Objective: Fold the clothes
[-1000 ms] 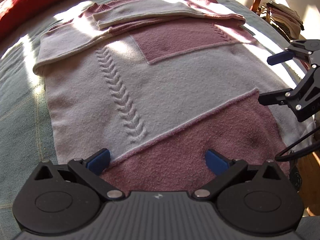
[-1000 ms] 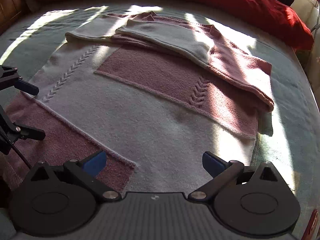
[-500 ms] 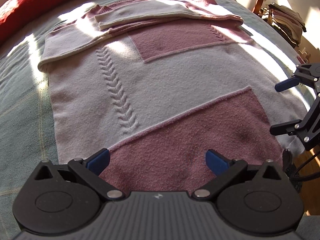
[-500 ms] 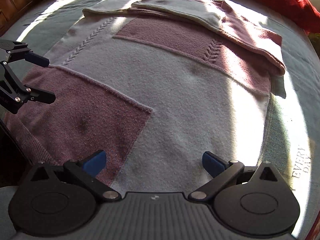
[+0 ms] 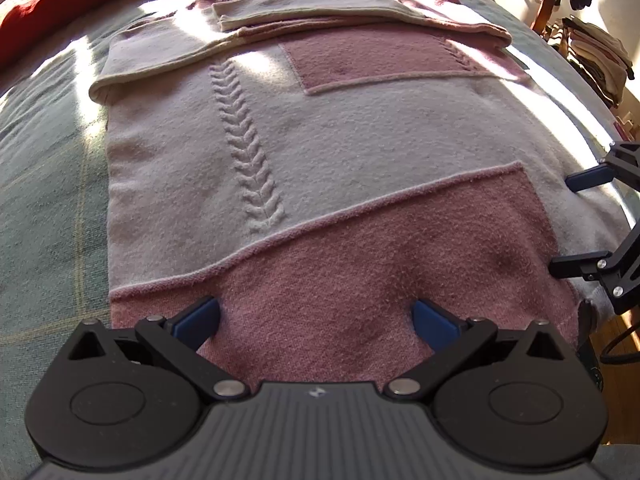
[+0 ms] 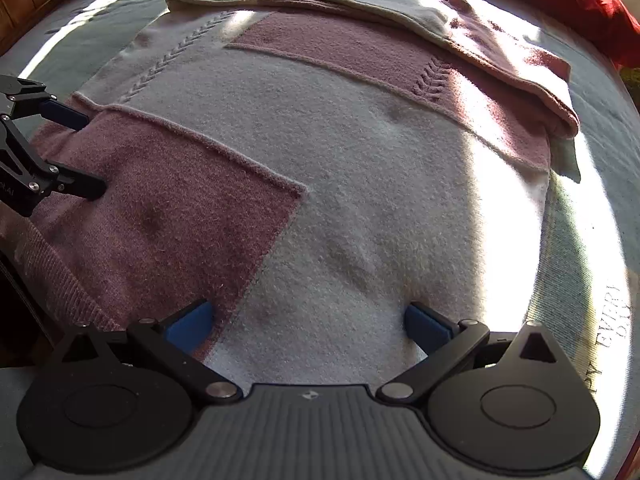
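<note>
Sweater [image 5: 360, 128] sleeves already lie folded across the chest; my left tongs [image 5: 316, 314] and right tongs [image 6: 306, 316] gape empty above the hem; bottom fold remains, I judge.

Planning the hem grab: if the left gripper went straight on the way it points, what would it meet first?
Likely the sweater's pink lower panel, right ahead between the open left gripper's fingers; depth is unclear, and it may already touch.
</note>
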A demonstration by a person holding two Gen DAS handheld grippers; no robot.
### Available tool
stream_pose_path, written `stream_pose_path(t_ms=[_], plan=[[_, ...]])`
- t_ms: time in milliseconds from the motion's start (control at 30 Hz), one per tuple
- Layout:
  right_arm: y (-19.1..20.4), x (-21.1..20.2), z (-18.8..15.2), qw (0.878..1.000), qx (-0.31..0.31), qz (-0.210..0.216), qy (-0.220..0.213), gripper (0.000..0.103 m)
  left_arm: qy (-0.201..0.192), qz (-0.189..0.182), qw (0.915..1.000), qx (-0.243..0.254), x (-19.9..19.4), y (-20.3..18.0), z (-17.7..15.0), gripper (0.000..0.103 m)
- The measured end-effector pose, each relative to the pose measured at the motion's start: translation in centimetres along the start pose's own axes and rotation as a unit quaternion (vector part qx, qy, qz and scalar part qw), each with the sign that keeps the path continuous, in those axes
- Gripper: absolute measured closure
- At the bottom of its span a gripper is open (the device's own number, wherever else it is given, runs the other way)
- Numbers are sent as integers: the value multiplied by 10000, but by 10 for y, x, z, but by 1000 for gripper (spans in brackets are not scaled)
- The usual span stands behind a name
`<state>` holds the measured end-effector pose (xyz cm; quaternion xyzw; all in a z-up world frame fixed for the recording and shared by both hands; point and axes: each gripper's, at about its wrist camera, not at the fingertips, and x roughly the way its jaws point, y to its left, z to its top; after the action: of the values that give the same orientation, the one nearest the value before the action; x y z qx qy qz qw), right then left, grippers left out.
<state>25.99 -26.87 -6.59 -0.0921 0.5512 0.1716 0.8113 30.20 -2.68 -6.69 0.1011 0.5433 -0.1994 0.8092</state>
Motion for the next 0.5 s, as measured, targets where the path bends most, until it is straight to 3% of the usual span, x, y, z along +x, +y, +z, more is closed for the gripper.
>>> stream_pose_path(t_ms=[500], plan=[[0,-1,-5,9999,-136,-17,-49,0,-45,150,9999,-48,-2,-2,-8,1]])
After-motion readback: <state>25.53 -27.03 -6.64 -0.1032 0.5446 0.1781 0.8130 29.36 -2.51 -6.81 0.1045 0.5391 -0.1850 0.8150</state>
